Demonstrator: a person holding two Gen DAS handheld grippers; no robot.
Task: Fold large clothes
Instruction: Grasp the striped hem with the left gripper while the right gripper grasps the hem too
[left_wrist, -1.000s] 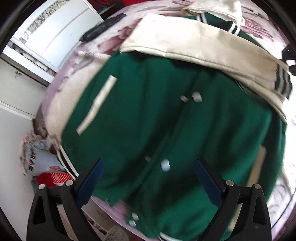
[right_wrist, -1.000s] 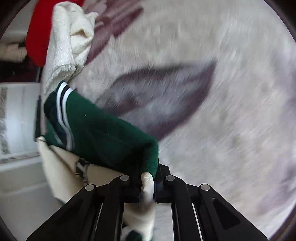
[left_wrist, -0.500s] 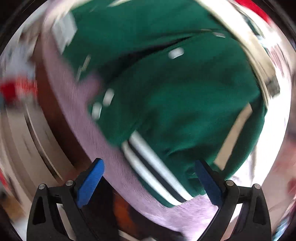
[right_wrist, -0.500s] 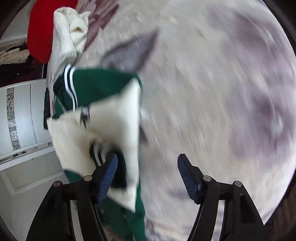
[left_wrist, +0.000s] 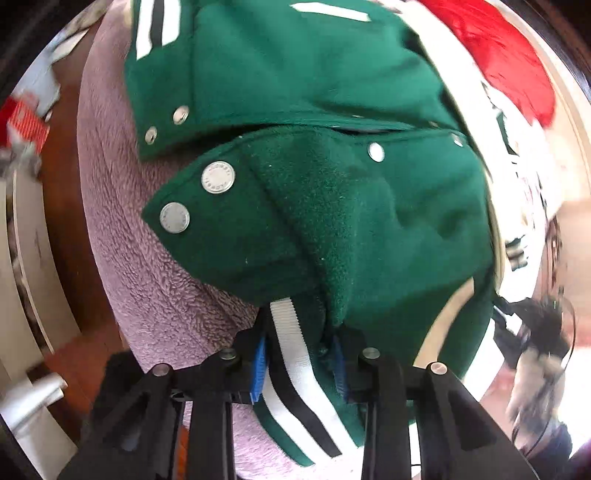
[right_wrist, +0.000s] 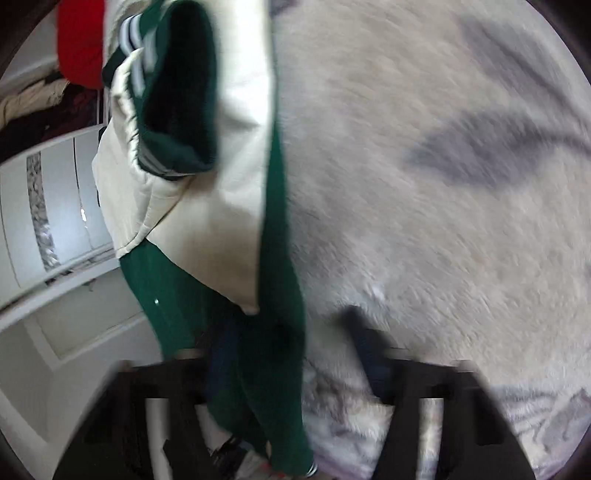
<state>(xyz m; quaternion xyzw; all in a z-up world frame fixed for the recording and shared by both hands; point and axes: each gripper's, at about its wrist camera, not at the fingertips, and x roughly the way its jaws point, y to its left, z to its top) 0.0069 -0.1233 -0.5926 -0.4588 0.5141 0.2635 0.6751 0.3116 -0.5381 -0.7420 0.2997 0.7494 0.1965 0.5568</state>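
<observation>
The left gripper (left_wrist: 300, 360) is clenched on the striped hem band (left_wrist: 295, 369) of the green jacket (left_wrist: 332, 206). The blue pads (left_wrist: 260, 369) press the ribbed white-and-black band from both sides.

**Left wrist view.** The jacket lies on the fleece blanket (left_wrist: 147, 288), with its hem at the blanket's near edge. The front panel is folded back, exposing metal snap buttons (left_wrist: 218, 177) along the placket. A second striped band (left_wrist: 153, 26) is visible at the top of the view. A red item (left_wrist: 502, 59) lies beyond the jacket at the upper right. Wooden floor (left_wrist: 70, 206) shows past the blanket's left edge. Only this view shows the snaps, the hem band and the grip.

**Right wrist view.** The right gripper (right_wrist: 291, 365) is released; its fingers (right_wrist: 369, 354) stand apart, blurred by motion. The green jacket edge (right_wrist: 273, 295) runs down between them, and contact with the left finger cannot be determined. Only this view shows the cream sleeve (right_wrist: 225, 206) lying over the green body, a striped cuff (right_wrist: 136, 55) near the top, and the pale blanket surface (right_wrist: 443, 221) with grey patterning to the right of the jacket. A white cabinet (right_wrist: 55, 206) stands at the left.
</observation>
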